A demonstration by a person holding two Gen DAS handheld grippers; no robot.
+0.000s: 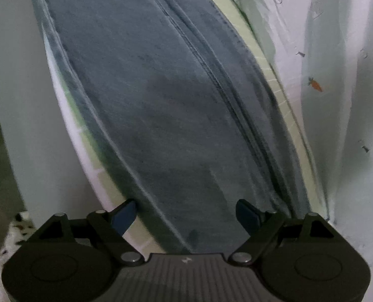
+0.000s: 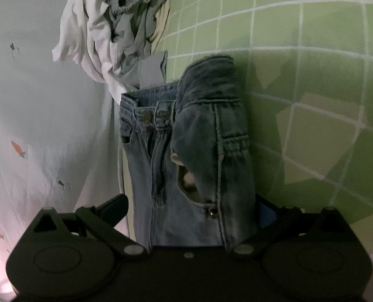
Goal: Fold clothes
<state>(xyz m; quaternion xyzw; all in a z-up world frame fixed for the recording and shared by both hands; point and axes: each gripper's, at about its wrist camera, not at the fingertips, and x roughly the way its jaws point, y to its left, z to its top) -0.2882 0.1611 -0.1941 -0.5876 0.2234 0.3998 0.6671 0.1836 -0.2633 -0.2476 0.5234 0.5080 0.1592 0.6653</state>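
Observation:
A pair of blue jeans (image 1: 161,100) lies flat with its legs stretched away from me in the left wrist view. My left gripper (image 1: 186,214) is open just above the denim, one finger over each side of the near leg. In the right wrist view the jeans (image 2: 186,176) show their waistband, button (image 2: 146,116) and a pocket. One side of the top is folded over the other. My right gripper (image 2: 191,210) is open, its fingers wide on either side of the denim. Its right finger is partly hidden behind the fabric.
The jeans rest on a green sheet with a white grid (image 2: 299,50). A white cloth with small carrot prints (image 2: 35,125) (image 1: 337,88) lies beside them. A heap of white and grey clothes (image 2: 110,25) sits beyond the waistband.

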